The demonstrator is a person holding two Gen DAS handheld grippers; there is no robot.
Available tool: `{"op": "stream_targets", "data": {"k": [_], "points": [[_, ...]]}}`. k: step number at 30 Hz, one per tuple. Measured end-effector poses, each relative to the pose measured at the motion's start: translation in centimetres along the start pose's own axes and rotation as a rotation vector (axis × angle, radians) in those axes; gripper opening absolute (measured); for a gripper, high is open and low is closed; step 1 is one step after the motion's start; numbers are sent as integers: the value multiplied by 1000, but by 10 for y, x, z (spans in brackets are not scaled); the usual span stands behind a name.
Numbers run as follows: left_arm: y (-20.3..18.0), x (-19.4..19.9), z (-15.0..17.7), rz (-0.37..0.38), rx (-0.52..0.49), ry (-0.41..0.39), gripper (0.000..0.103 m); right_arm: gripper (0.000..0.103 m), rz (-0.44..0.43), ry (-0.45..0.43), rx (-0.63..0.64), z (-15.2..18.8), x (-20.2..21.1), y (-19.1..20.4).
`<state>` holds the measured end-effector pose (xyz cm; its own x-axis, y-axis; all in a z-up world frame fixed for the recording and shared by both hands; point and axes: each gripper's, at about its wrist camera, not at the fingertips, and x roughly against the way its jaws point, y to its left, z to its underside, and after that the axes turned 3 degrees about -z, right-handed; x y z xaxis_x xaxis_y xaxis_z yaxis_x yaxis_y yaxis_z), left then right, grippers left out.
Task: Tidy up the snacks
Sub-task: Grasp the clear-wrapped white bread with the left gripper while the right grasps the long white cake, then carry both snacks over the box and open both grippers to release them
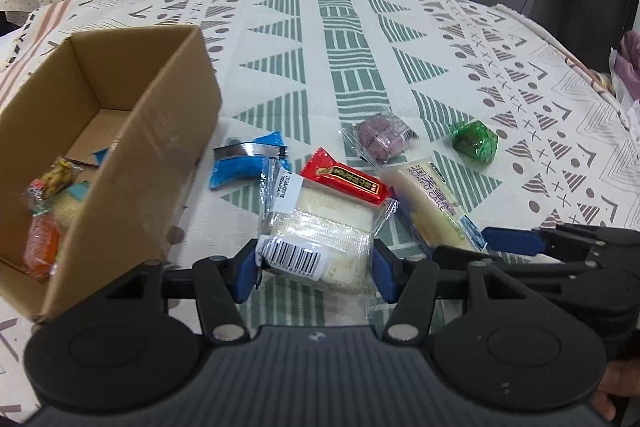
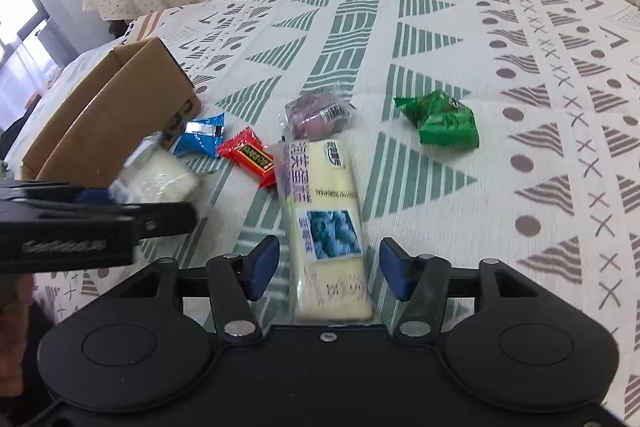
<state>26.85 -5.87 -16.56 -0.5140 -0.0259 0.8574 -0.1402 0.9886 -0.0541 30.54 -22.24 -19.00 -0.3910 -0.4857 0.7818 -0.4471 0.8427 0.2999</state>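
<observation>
The left claw (image 1: pixel 315 267) has its blue pads against both sides of a clear-wrapped pale cake pack (image 1: pixel 320 235) with a barcode label, pinching its near end. The right claw (image 2: pixel 328 269) is spread wide, its fingers on either side of a long cream cake bar (image 2: pixel 326 211) without touching it; the bar lies flat on the surface (image 2: pixel 500 39), which is covered by a patterned cloth. A red snack packet (image 1: pixel 346 177) rests on the far end of the pinched pack. Just beyond lie a blue packet (image 1: pixel 248 163), a purple snack in clear wrap (image 1: pixel 380 139) and, further right, a green wrapped snack (image 1: pixel 475 140). At the left stands an open cardboard box (image 1: pixel 160 131), with several snacks (image 1: pixel 46 211) already at its near end
</observation>
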Motion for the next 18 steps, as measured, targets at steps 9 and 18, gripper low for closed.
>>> {"op": "stream_targets", "data": {"k": [9,18], "points": [[10,16,5,5,22,-1,57,34,-16,43,-35,2,-2,1],[19,45,-3,18,45,-52,57,32,-15,7,-45,-12,26,18]]}}
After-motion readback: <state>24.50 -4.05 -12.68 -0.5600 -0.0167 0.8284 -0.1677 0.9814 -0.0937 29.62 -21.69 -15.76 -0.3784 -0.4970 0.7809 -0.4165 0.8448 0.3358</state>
